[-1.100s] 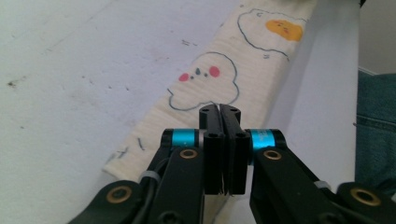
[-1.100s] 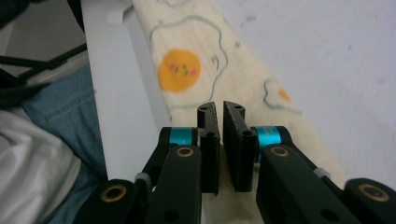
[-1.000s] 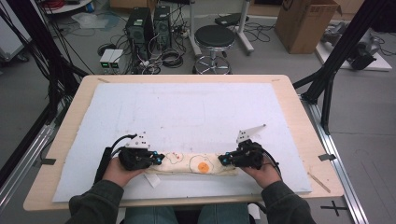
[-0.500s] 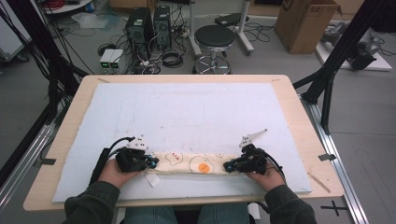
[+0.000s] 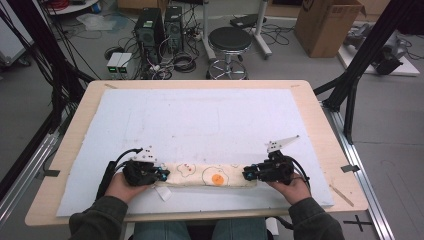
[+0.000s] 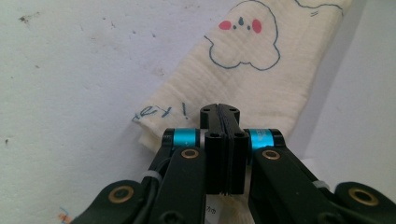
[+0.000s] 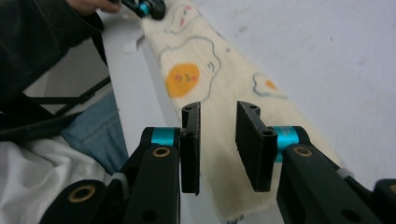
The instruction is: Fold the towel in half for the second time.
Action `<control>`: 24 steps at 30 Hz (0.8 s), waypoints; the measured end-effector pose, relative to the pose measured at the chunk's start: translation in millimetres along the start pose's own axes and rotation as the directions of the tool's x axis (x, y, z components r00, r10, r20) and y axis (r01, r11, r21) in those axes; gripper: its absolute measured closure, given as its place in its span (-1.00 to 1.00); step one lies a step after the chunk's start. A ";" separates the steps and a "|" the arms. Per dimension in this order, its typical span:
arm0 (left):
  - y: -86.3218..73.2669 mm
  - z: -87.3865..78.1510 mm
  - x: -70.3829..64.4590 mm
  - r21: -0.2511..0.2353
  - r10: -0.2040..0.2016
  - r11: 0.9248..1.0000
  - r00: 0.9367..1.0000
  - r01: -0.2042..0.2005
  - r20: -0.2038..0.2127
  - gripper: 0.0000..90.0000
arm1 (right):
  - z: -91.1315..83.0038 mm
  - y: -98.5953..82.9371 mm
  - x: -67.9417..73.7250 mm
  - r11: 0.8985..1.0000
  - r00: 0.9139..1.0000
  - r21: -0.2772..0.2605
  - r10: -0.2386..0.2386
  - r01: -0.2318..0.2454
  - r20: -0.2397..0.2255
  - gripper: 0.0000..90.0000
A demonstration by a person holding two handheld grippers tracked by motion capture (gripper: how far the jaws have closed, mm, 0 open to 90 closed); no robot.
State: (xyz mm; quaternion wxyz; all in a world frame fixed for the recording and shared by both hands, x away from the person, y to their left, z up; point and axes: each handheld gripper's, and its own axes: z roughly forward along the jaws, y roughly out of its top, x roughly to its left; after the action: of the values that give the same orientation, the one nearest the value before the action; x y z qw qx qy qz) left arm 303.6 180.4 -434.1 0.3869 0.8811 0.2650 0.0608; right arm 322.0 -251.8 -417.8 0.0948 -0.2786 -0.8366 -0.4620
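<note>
A long folded cream cloth [image 5: 205, 175] printed with fried eggs and small faces lies flat along the front of the white board. My left gripper [image 5: 162, 175] is at its left end, jaws pressed together on the cloth's near edge [image 6: 243, 70]; in the left gripper view the left gripper [image 6: 219, 112] shows no gap. My right gripper [image 5: 246, 174] rests at the cloth's right end. In the right gripper view the right gripper [image 7: 218, 109] stands open just above the cloth [image 7: 205, 70], with nothing between its pads. The left gripper [image 7: 147, 7] shows far off at the other end.
The white foam board [image 5: 200, 120] covers most of the wooden table [image 5: 320, 125], broad and bare behind the cloth. A small white tag [image 5: 164, 194] pokes out by the left gripper. A stool [image 5: 229, 40], computers and a cardboard box [image 5: 327, 22] stand on the floor beyond.
The right gripper has let go of the cloth's right end and opened, sliding slightly right. The cloth now lies flat. The left gripper has hardly moved.
</note>
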 end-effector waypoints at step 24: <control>0.2 -6.8 -5.4 -0.080 0.017 0.997 1.000 -0.018 -0.015 0.89 | -1.6 -13.4 -10.5 0.999 0.998 0.025 0.037 -0.039 0.059 0.96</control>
State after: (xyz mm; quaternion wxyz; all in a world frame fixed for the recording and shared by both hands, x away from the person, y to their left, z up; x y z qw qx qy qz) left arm 297.0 181.9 -428.7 0.4194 0.8667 0.2576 0.0811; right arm 323.1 -262.7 -430.9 0.0825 -0.3068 -0.8395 -0.4409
